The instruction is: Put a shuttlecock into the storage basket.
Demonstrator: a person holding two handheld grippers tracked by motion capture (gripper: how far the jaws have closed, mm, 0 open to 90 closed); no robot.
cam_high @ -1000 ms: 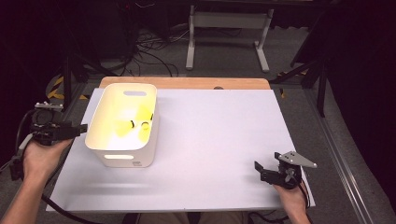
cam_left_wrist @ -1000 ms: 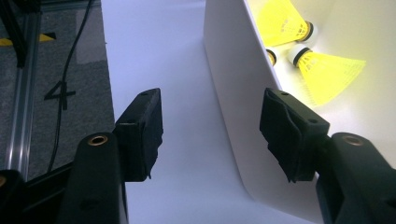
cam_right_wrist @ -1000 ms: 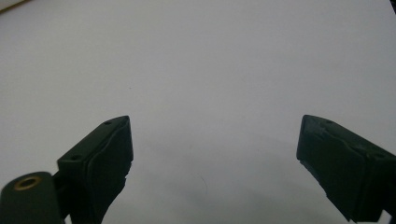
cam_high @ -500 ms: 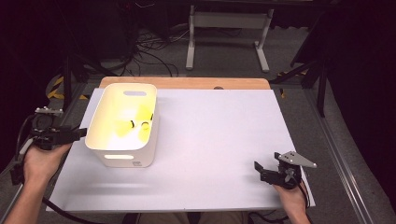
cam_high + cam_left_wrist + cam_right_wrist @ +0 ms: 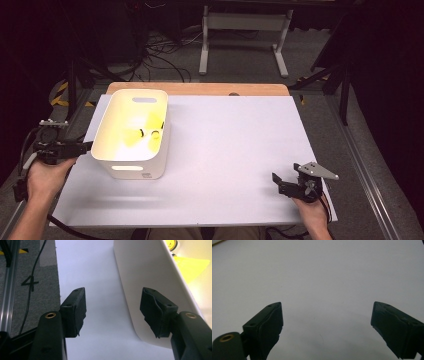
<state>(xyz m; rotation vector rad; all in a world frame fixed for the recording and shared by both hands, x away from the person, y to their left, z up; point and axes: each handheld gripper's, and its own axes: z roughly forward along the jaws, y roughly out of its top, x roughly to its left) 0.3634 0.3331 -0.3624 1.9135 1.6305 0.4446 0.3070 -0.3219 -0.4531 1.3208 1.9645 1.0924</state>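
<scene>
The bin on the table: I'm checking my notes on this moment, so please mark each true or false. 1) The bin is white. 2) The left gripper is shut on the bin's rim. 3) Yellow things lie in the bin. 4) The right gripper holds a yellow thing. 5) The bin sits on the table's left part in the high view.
1) True: the bin is white.
2) False: the left gripper is open beside the bin, with nothing between its jaws.
3) True: yellow things lie inside.
4) False: the right gripper is open and empty over the table.
5) True.
</scene>
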